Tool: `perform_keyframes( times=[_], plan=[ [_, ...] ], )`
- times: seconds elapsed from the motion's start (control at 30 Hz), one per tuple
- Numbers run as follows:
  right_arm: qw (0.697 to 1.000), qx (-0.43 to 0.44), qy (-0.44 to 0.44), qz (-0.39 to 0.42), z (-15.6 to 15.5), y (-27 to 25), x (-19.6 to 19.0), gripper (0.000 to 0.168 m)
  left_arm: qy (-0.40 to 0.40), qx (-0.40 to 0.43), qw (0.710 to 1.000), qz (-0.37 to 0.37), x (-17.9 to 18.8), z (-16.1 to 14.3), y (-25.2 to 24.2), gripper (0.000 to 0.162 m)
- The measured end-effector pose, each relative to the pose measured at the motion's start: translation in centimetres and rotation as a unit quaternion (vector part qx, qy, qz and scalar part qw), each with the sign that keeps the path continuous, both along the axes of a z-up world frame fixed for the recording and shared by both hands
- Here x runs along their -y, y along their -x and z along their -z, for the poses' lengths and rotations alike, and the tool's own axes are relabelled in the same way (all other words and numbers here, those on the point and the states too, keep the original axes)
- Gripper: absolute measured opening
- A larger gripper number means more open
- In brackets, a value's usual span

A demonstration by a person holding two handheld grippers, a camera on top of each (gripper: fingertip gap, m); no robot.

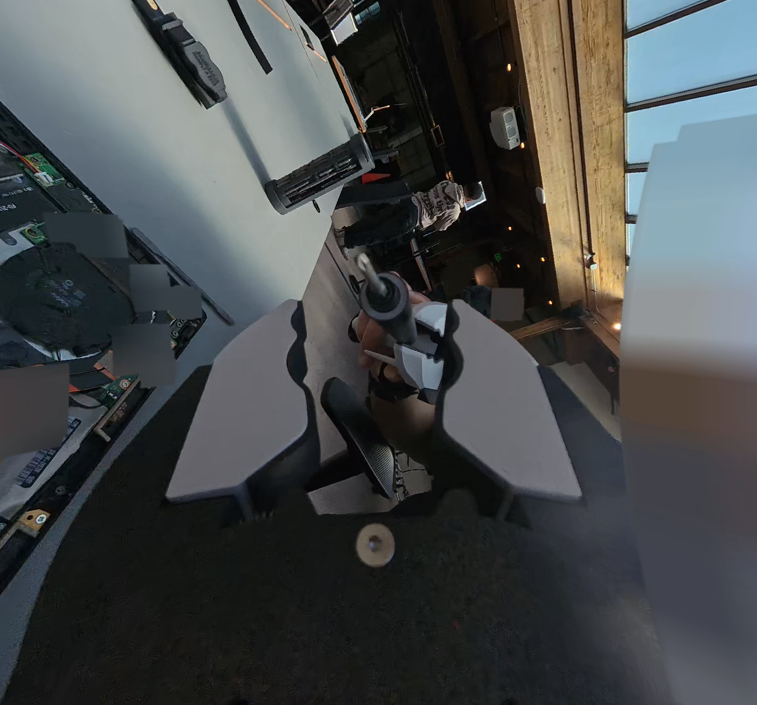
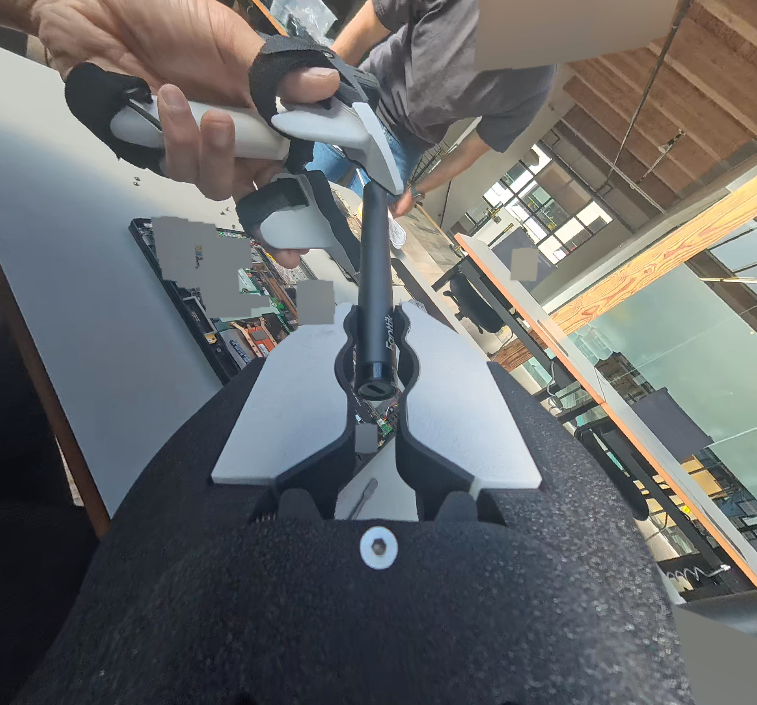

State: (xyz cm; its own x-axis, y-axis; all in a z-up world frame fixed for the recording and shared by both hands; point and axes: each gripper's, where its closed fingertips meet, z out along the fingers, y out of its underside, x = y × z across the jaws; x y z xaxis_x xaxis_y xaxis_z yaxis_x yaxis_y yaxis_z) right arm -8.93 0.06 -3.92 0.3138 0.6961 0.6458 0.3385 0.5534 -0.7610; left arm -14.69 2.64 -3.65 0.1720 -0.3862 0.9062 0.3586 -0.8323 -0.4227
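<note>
The right gripper [image 2: 376, 351] clamped the black electric screwdriver [image 2: 375, 288] near its butt while the left gripper [image 1: 375, 341] gaped wide, so the tool risked pivoting.

a white table [image 2: 82, 275] carries an opened laptop [image 2: 229, 329] and small screws [image 2: 137, 181]
</note>
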Motion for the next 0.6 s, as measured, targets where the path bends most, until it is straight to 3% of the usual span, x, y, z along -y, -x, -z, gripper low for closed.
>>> perform_keyframes(
  times=[0.1,0.13,0.17,0.37,0.43,0.5,0.6],
  plan=[
    [1.000,-0.008,0.003,-0.010,0.0,0.5,0.3,0.016,0.012,0.015,1.000,-0.017,-0.6,0.1,0.4,0.046],
    [1.000,-0.007,0.003,-0.013,0.1,0.6,0.3,0.016,0.010,0.027,0.999,-0.016,-0.6,-0.1,0.4,0.027],
    [1.000,-0.008,0.000,-0.011,0.2,0.7,0.3,0.016,0.009,0.038,0.999,-0.018,-0.7,-0.3,0.5,0.019],
    [0.998,-0.044,0.042,-0.011,-0.1,0.6,-0.1,0.016,-0.062,0.058,0.996,-0.019,-0.4,-1.5,0.5,0.018],
    [0.992,-0.074,0.099,-0.018,-0.3,0.7,-0.2,0.018,-0.097,0.055,0.994,-0.025,-0.2,-1.9,0.6,0.018],
    [0.974,-0.107,0.197,-0.045,-0.2,1.1,-0.2,0.038,-0.135,0.058,0.989,-0.025,0.1,-2.6,0.7,0.018],
    [0.923,-0.143,0.345,-0.089,0.0,1.4,-0.3,0.057,-0.196,0.036,0.980,-0.025,0.7,-2.8,0.7,0.018]
  ],
)
